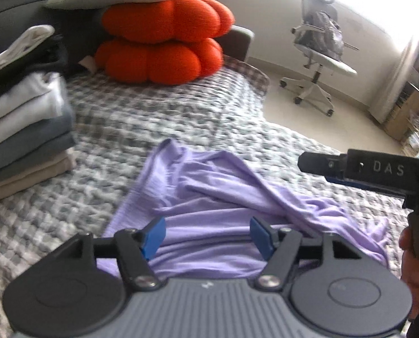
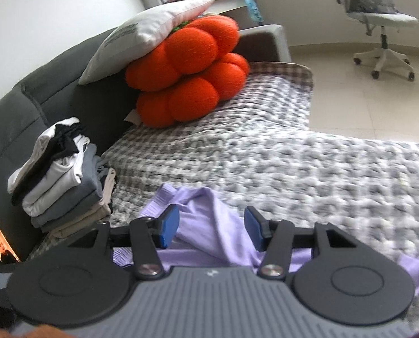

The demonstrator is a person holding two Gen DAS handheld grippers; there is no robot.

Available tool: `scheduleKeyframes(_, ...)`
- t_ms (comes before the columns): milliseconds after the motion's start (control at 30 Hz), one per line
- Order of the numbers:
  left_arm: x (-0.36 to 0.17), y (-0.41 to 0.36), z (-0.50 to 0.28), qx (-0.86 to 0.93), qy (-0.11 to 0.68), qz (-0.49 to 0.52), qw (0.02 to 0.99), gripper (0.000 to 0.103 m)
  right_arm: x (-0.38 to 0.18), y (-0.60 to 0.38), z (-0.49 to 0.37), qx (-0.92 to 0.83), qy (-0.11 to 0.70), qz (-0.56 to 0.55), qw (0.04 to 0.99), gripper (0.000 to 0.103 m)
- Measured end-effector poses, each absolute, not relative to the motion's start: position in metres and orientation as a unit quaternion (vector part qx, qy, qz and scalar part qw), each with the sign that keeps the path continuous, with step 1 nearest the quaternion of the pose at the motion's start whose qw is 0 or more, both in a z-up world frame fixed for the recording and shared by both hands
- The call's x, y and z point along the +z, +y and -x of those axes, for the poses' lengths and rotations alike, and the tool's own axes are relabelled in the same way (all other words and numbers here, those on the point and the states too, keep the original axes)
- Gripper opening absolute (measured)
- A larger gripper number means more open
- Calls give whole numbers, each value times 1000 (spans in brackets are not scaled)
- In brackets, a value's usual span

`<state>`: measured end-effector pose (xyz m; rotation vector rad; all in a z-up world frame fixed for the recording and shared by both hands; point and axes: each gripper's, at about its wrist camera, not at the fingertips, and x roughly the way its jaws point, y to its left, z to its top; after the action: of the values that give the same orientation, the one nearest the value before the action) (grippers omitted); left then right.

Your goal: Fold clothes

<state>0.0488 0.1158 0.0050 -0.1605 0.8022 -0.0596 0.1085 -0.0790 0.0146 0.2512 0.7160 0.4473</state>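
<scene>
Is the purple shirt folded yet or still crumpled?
Crumpled: the purple shirt lies bunched in loose ridges on the checked blanket, unlike the folded stack.

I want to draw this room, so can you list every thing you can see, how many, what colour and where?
Garment: one, lilac, crumpled on the blanket right in front of both grippers.
Folded clothes: one stack, white, black, grey and beige, on the left by the sofa back.
Blanket: one, grey and white checked, covering the sofa seat.
Round cushions: two, orange, stacked at the far end.
Pillow: one, white, lying on top of the cushions.
Sofa: one, dark grey.
Office chair: one, white, on the pale floor.
Left gripper: one, black with blue pads, open above the garment.
Right gripper: one, same colours, open above the garment.
</scene>
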Motion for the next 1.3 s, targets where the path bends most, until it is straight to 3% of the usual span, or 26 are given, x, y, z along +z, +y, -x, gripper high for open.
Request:
scheduleKeyframes(400,22,46,-54,-91,392,84,911,73,15,-144,-82,179,349,-158,906,61)
scheduleKeyframes(733,-11,34,-52,-125,407,117,897,71,11,-191,-62,183,357,-145,904,61)
scheduleKeyframes(800,-18,38,-51,-133,414,135,890,63,10,-196,-60,192,362,-137,902,61)
scheduleKeyframes(933,-21,36,-47,-161,410,142,887,59,5,-193,-56,217,371,-112,896,61)
scheduleKeyframes(1067,-26,18,-47,-192,420,122,879,54,0,-190,-55,231,383,-99,889,52)
scheduleKeyframes(1133,-32,10,-49,-198,432,105,874,43,0,-192,-54,238,384,-106,886,52)
scheduleKeyframes(1200,-38,6,-50,-195,447,94,868,21,1,-192,-53,240,383,-104,886,52)
scheduleKeyframes(1300,-37,9,-46,-196,448,94,867,5,2,-192,-53,245,383,-101,885,52)
